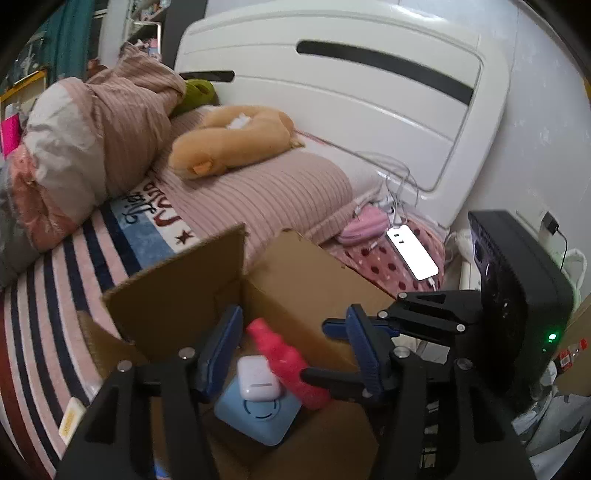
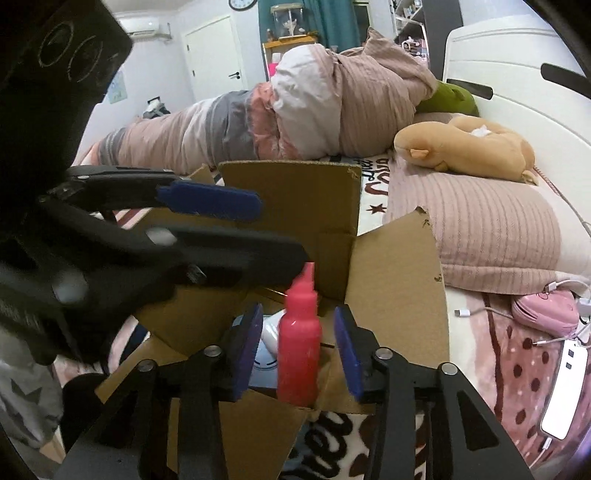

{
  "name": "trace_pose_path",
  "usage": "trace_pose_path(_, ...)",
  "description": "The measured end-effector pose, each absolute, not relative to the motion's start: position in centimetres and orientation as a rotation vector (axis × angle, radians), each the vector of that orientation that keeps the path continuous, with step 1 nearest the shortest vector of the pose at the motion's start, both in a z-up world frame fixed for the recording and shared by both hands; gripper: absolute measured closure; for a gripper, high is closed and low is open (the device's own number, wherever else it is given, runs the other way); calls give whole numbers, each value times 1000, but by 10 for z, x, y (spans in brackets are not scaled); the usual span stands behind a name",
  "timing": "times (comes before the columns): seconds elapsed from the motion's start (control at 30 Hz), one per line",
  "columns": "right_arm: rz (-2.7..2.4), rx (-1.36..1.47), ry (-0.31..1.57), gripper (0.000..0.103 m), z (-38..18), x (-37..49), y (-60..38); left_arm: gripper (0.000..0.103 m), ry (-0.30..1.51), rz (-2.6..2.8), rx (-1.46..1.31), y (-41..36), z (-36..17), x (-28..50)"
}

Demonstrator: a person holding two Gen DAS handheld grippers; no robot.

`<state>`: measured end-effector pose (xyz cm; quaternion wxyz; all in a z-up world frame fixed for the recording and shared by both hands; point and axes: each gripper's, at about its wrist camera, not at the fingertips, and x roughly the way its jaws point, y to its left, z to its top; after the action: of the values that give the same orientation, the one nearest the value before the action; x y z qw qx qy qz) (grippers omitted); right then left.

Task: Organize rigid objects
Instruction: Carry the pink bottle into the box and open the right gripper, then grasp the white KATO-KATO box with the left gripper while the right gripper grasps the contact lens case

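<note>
A bed [image 1: 44, 280] with a white headboard [image 1: 332, 96], rolled duvet [image 2: 295, 107] and tan plush [image 1: 236, 144] carries an open box [image 2: 399, 266] holding a pink bottle [image 2: 299, 343], blue pad [image 1: 255, 413] and white case [image 1: 256, 380], above which the left claw [image 1: 291, 350] and right claw [image 2: 299, 350] hang released.

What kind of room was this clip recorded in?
A bedroom, almost certainly. The cardboard box sits on a bed with a white headboard, a rolled-up duvet and a pillow. A door and wall clock show behind.
</note>
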<state>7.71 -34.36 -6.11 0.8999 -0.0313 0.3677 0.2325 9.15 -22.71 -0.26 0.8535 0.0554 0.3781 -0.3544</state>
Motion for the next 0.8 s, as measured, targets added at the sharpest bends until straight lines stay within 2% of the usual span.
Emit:
trace_pose_path(0.03,477,-68,759,66,-60,76,-343,44,789,-740,105,-221,1,91)
trace_pose_path(0.13,449,-71,730,56,-50,71,-342,41,753,-708,81,-197,15,86)
trace_pose_path(0.3,471,-32,668,55,-23,65,-332,37,679,-583,45,-134,39,71)
trace_pose_path(0.47,582,-61,610,55,0,51,-278,35,636,-407,1,-50,44,53)
trace_pose_path(0.67,765,-107,640,55,1,40,-189,34,674,-237,-15,31,6,43)
trace_pose_path(0.8,804,-178,713,55,-24,42,-135,34,728,-198,-36,66,-40,52)
